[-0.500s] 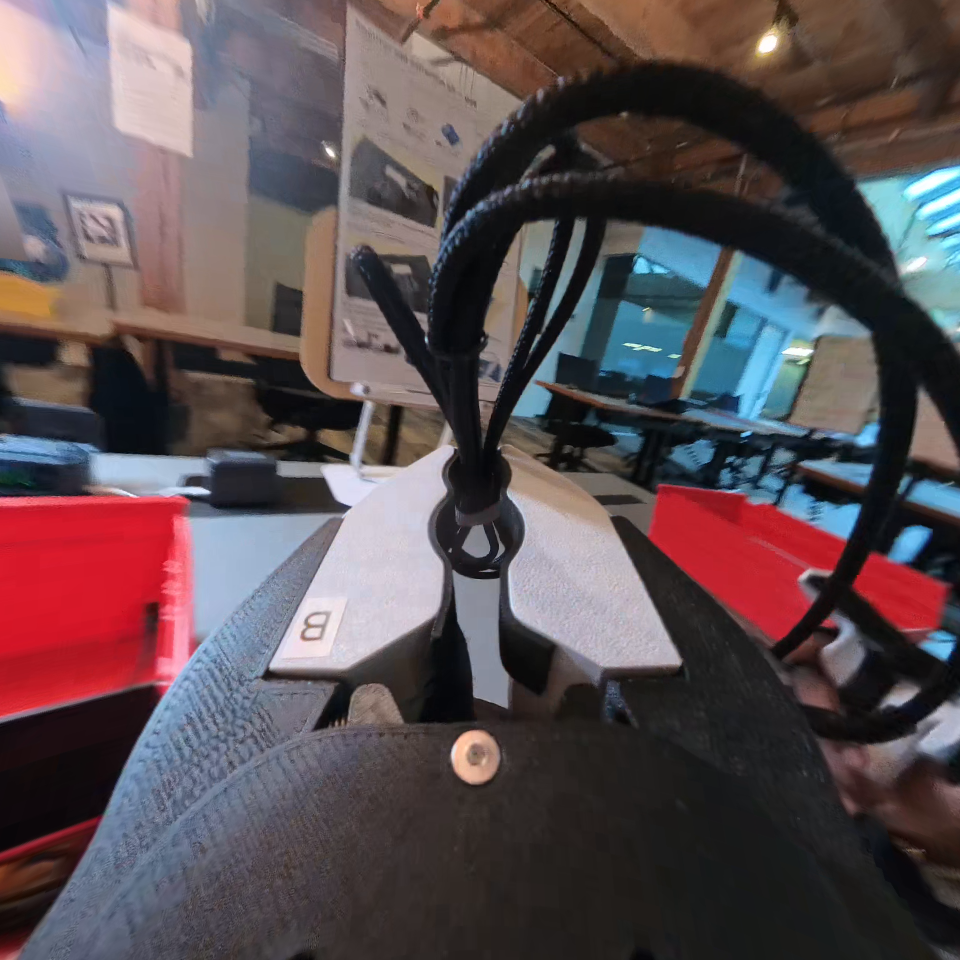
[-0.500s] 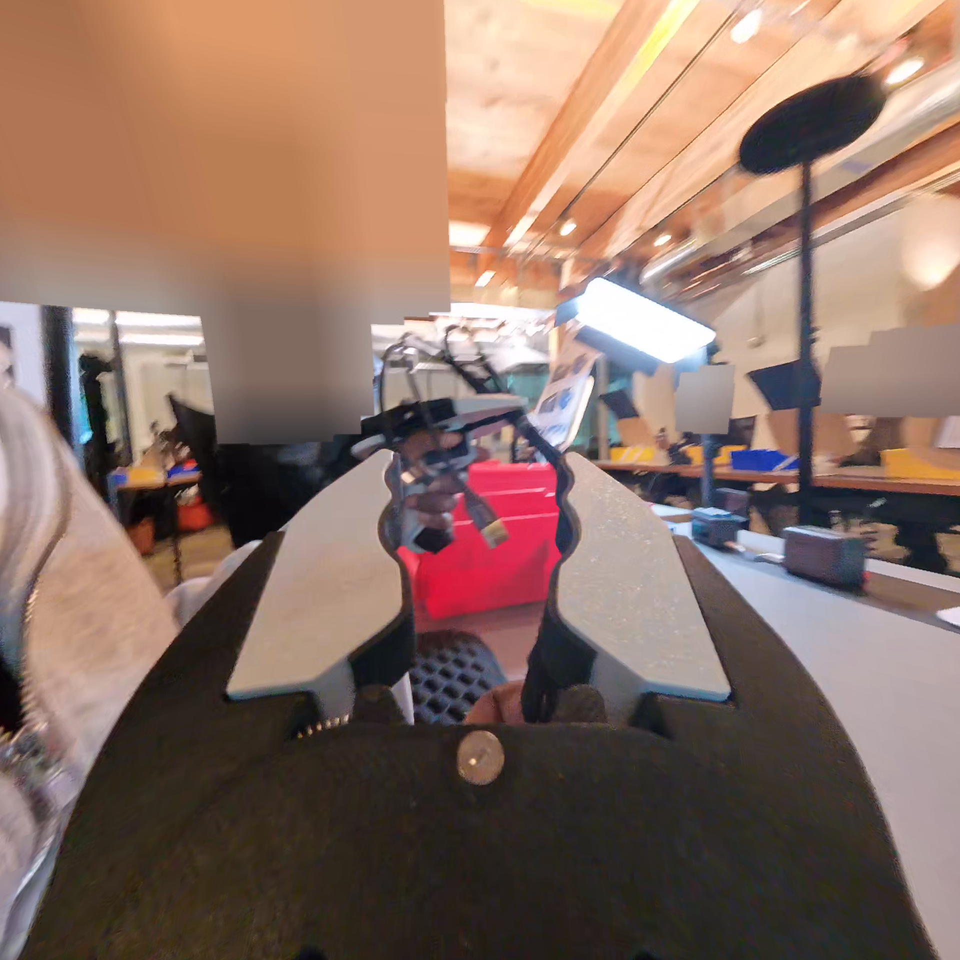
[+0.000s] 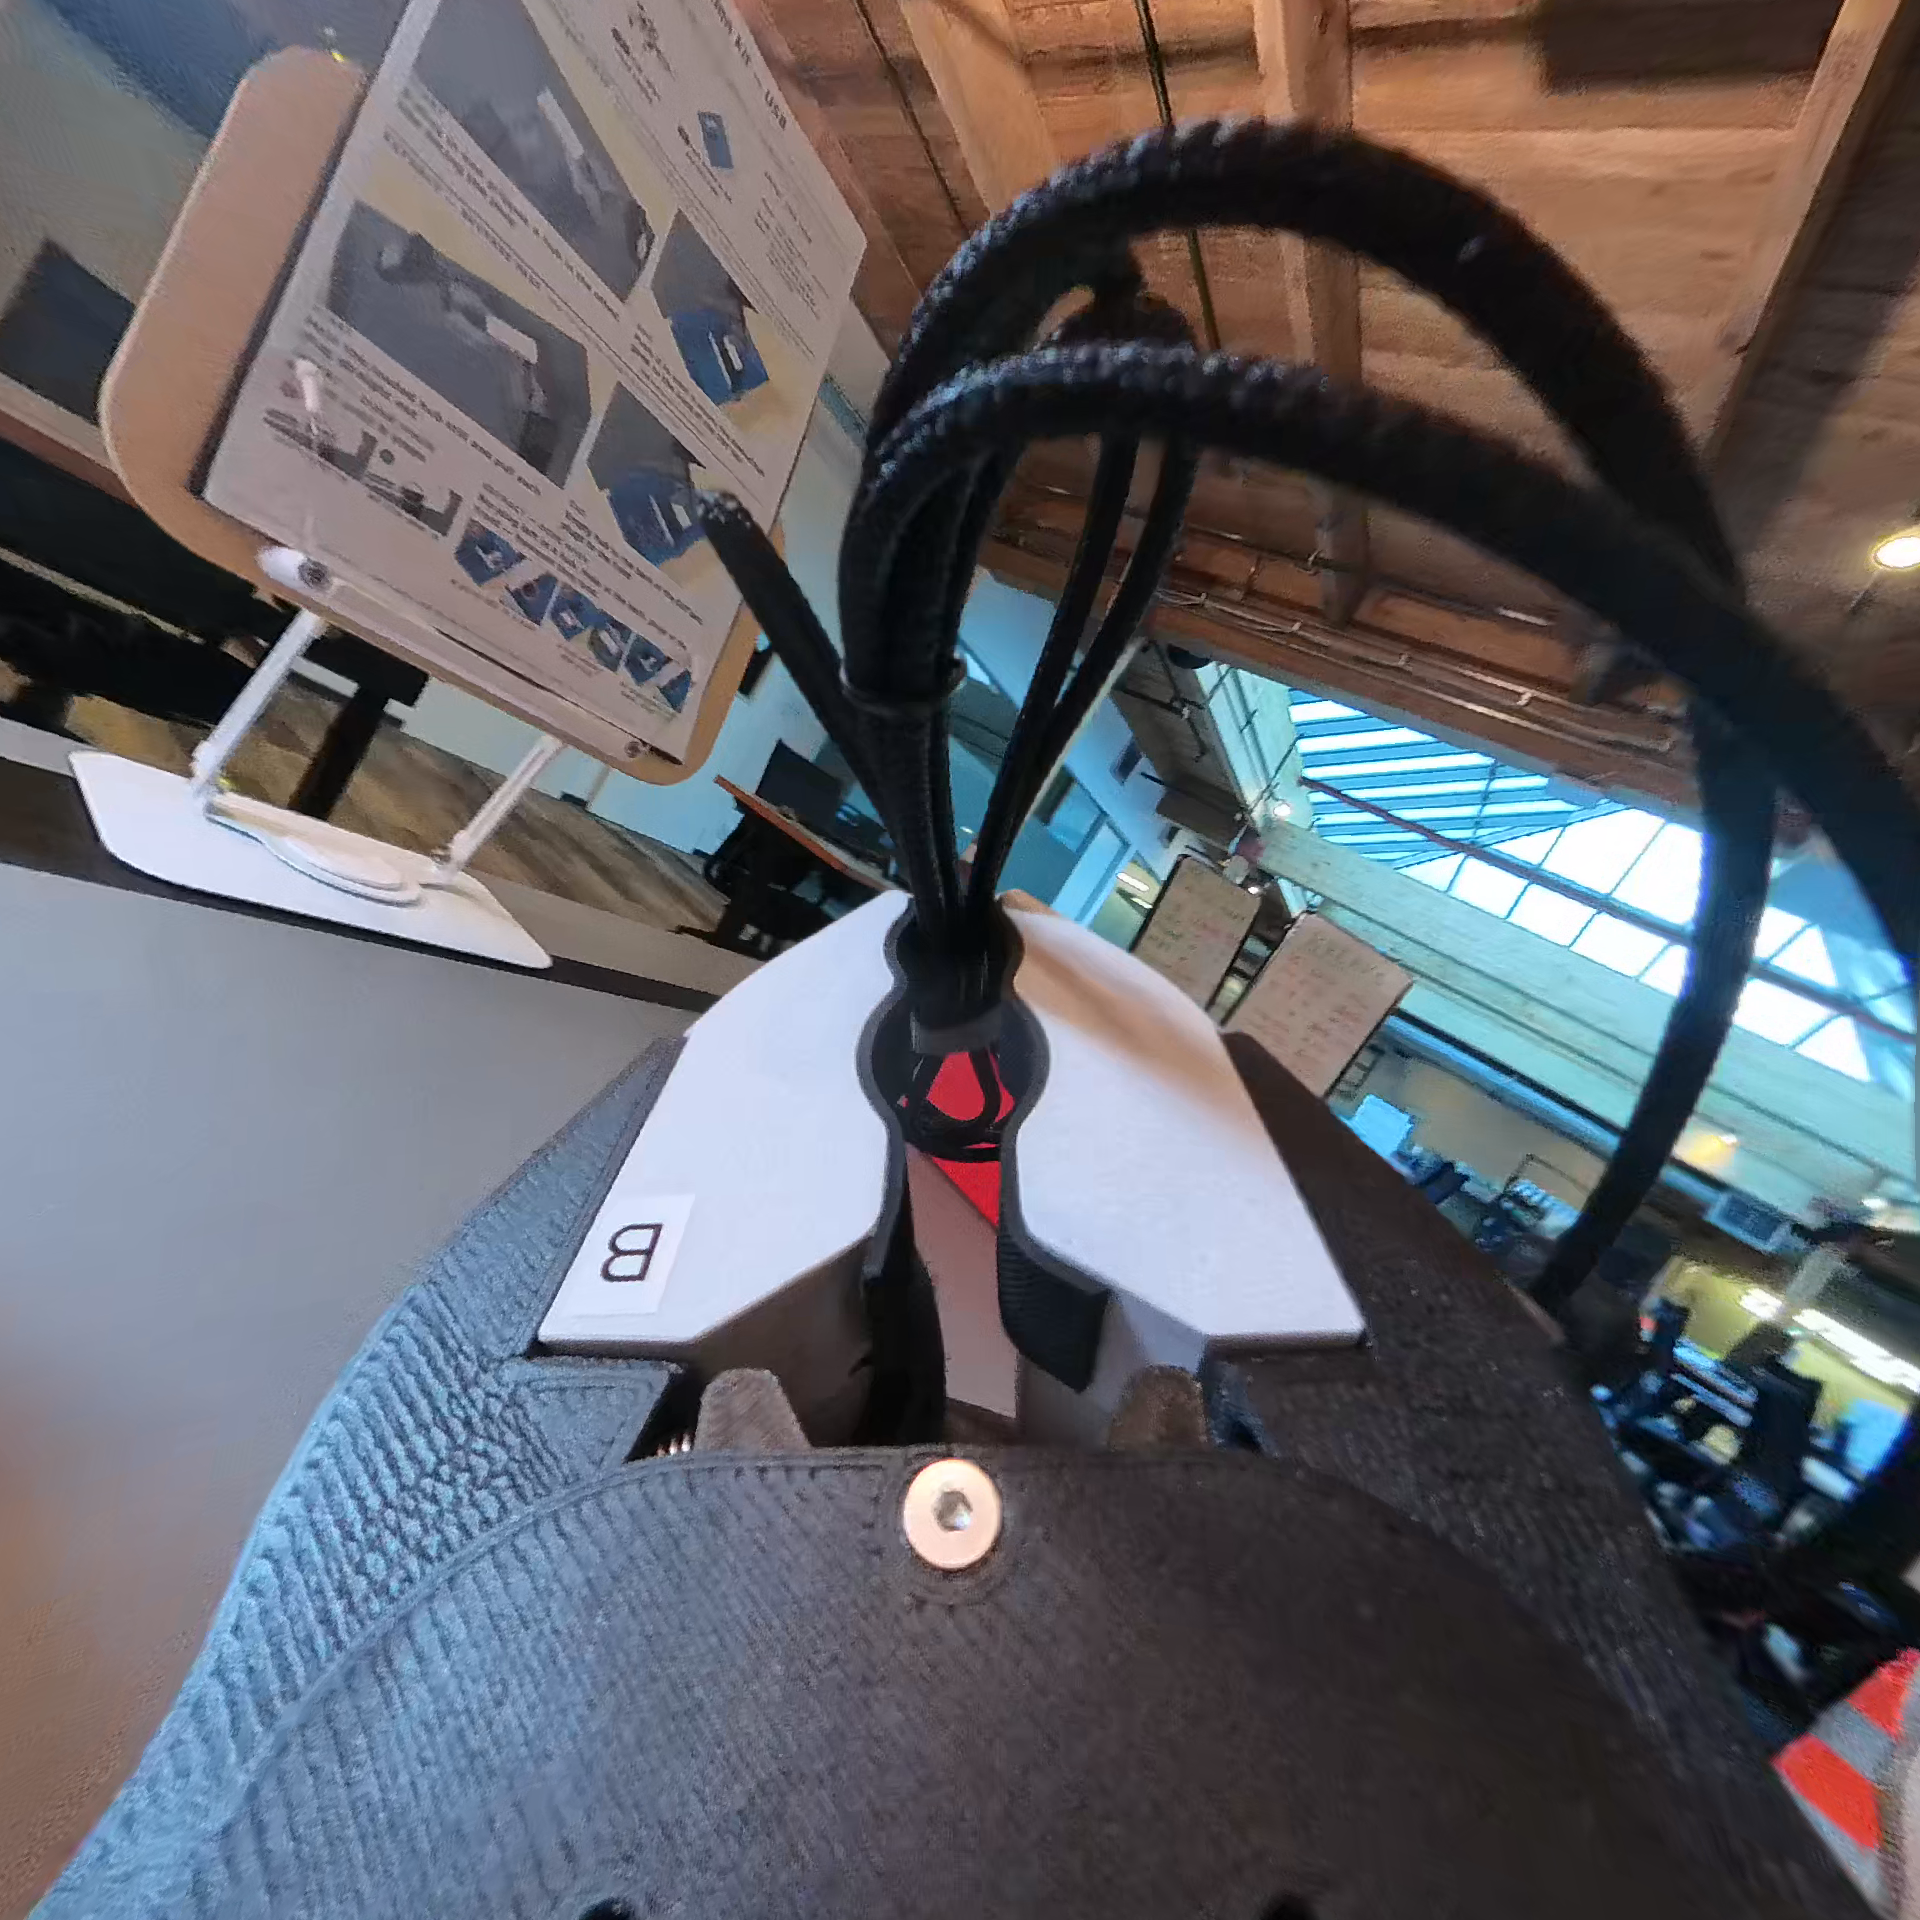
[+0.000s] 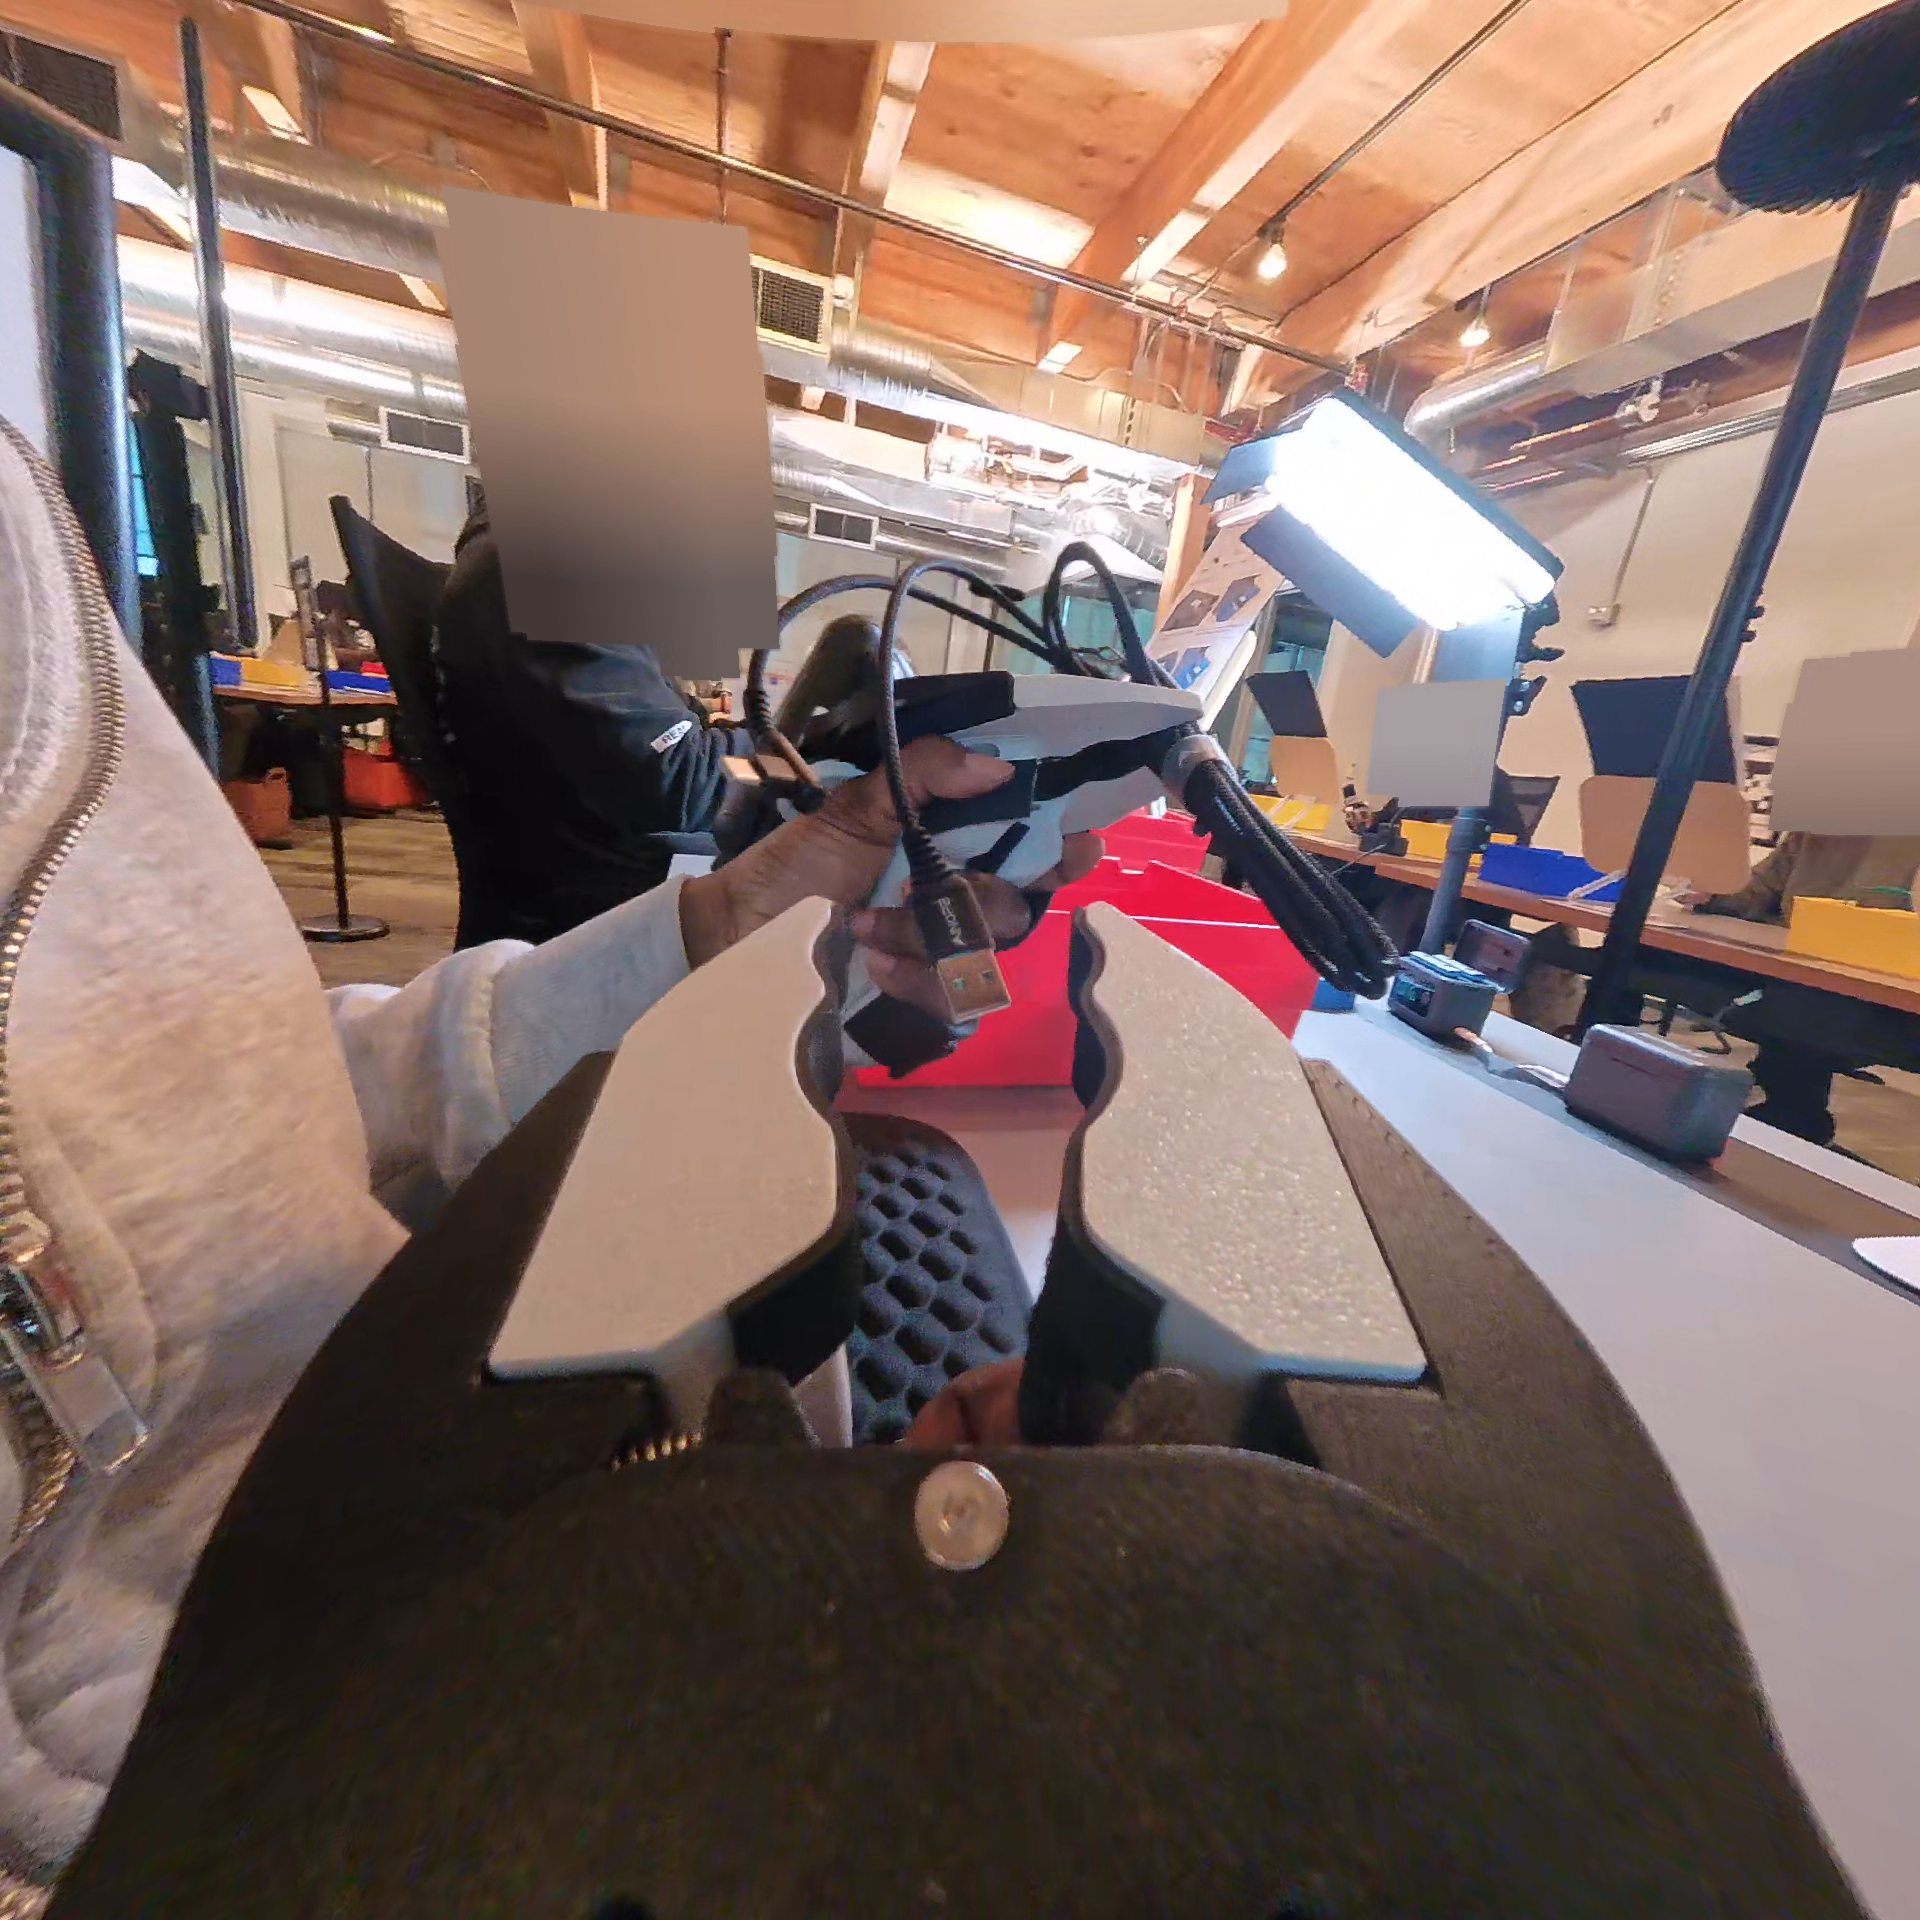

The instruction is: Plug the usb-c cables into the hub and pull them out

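Left tool point(image 3: 951, 997) clamps the bundled black cables point(image 3: 940, 727) aloft above the worktop point(image 3: 260, 1091); right tool point(image 4: 951, 935) gapes empty near a dangling plug point(image 4: 961, 961). Preparatory step, seemingly: next, seize one plug; no hub visible.

Instruction sheet on a white stand point(image 3: 488, 343) far left on the grey table point(image 3: 208, 1091), red bin point(image 4: 1164, 966) ahead, lit panel lamp point(image 4: 1382, 520) far right, small grey box point(image 4: 1652, 1101) near right
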Available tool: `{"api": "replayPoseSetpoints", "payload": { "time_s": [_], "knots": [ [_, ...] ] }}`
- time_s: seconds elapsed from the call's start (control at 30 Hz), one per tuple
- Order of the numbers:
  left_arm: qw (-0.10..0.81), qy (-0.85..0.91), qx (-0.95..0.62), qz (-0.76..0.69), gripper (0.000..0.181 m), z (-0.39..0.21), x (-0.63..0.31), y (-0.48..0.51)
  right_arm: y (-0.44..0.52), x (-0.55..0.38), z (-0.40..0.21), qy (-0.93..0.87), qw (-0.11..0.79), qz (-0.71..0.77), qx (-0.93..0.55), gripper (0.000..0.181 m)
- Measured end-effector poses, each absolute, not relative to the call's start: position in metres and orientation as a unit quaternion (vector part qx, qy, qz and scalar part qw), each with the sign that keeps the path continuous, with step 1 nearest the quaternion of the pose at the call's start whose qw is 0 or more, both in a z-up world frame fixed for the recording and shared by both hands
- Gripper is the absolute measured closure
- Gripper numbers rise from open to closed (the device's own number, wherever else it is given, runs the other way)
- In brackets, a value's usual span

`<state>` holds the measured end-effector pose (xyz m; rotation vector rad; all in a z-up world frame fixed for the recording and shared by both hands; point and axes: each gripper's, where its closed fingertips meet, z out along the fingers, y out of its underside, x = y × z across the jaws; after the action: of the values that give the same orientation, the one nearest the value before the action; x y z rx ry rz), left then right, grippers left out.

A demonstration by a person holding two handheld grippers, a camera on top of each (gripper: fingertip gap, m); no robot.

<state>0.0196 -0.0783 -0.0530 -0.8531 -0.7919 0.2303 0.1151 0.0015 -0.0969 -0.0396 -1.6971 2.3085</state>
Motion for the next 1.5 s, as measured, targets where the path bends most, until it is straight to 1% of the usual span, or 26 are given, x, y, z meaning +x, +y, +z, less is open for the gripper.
{"api": "replayPoseSetpoints", "payload": {
  "time_s": [0.1, 0.17, 0.3, 0.37, 0.4, 0.43, 0.53, 0.6, 0.73, 1.03, 1.13, 1.17, 1.2, 1.23, 1.27, 1.33, 1.37, 1.4, 1.43, 1.5],
  "knots": [
    [0.831, -0.379, -0.396, 0.091, 0.170, -0.057, 0.019, -0.076, -0.001, 0.118, -0.098, -0.591, 0.145, 0.794, -0.002, 0.142],
    [0.828, -0.386, -0.393, 0.099, 0.170, -0.059, 0.017, -0.078, 0.000, 0.122, -0.096, -0.586, 0.148, 0.797, 0.004, 0.146],
    [0.812, -0.409, -0.383, 0.165, 0.170, -0.063, 0.009, -0.090, -0.002, 0.139, -0.080, -0.563, 0.085, 0.822, 0.001, 0.155],
    [0.802, -0.416, -0.374, 0.208, 0.170, -0.062, 0.008, -0.097, -0.010, 0.140, -0.083, -0.578, 0.072, 0.813, -0.009, 0.155],
    [0.797, -0.420, -0.371, 0.226, 0.170, -0.062, 0.007, -0.100, -0.014, 0.140, -0.087, -0.589, 0.089, 0.803, -0.006, 0.155],
    [0.791, -0.424, -0.370, 0.241, 0.170, -0.062, 0.007, -0.102, -0.017, 0.138, -0.090, -0.596, 0.125, 0.793, -0.001, 0.155],
    [0.771, -0.433, -0.380, 0.270, 0.170, -0.065, 0.006, -0.102, -0.017, 0.126, -0.092, -0.601, 0.282, 0.748, 0.013, 0.158],
    [0.759, -0.437, -0.393, 0.279, 0.170, -0.068, 0.006, -0.100, -0.019, 0.124, -0.098, -0.618, 0.342, 0.707, 0.039, 0.158],
    [0.744, -0.439, -0.414, 0.288, 0.170, -0.072, 0.007, -0.095, -0.020, 0.120, -0.104, -0.631, 0.385, 0.671, 0.055, 0.161],
    [0.725, -0.448, -0.438, 0.286, 0.170, -0.077, 0.006, -0.088, -0.024, 0.116, -0.112, -0.649, 0.402, 0.643, 0.067, 0.173],
    [0.706, -0.452, -0.456, 0.300, 0.170, -0.079, 0.003, -0.090, -0.025, 0.105, -0.115, -0.663, 0.411, 0.625, 0.037, 0.175],
    [0.691, -0.450, -0.468, 0.316, 0.170, -0.077, -0.001, -0.094, -0.025, 0.100, -0.116, -0.669, 0.401, 0.626, 0.010, 0.176],
    [0.667, -0.441, -0.498, 0.336, 0.169, -0.075, -0.006, -0.096, -0.025, 0.095, -0.116, -0.672, 0.370, 0.641, -0.027, 0.176],
    [0.624, -0.425, -0.552, 0.355, 0.169, -0.075, -0.012, -0.096, -0.027, 0.092, -0.115, -0.672, 0.313, 0.667, -0.072, 0.176],
    [0.559, -0.408, -0.621, 0.368, 0.168, -0.081, -0.018, -0.097, -0.030, 0.091, -0.115, -0.666, 0.234, 0.698, -0.121, 0.176],
    [0.396, -0.395, -0.732, 0.389, 0.167, -0.105, -0.023, -0.114, -0.035, 0.087, -0.115, -0.631, 0.045, 0.741, -0.223, 0.177],
    [0.311, -0.392, -0.770, 0.395, 0.164, -0.117, -0.024, -0.126, -0.036, 0.084, -0.118, -0.607, -0.047, 0.746, -0.270, 0.176],
    [0.253, -0.388, -0.784, 0.413, 0.155, -0.122, -0.027, -0.138, -0.037, 0.080, -0.121, -0.582, -0.126, 0.742, -0.309, 0.176],
    [0.228, -0.383, -0.785, 0.430, 0.147, -0.122, -0.030, -0.144, -0.037, 0.075, -0.126, -0.558, -0.186, 0.733, -0.340, 0.176],
    [0.246, -0.398, -0.773, 0.429, 0.142, -0.122, -0.030, -0.146, -0.036, 0.070, -0.135, -0.526, -0.259, 0.716, -0.380, 0.176]
  ]
}}
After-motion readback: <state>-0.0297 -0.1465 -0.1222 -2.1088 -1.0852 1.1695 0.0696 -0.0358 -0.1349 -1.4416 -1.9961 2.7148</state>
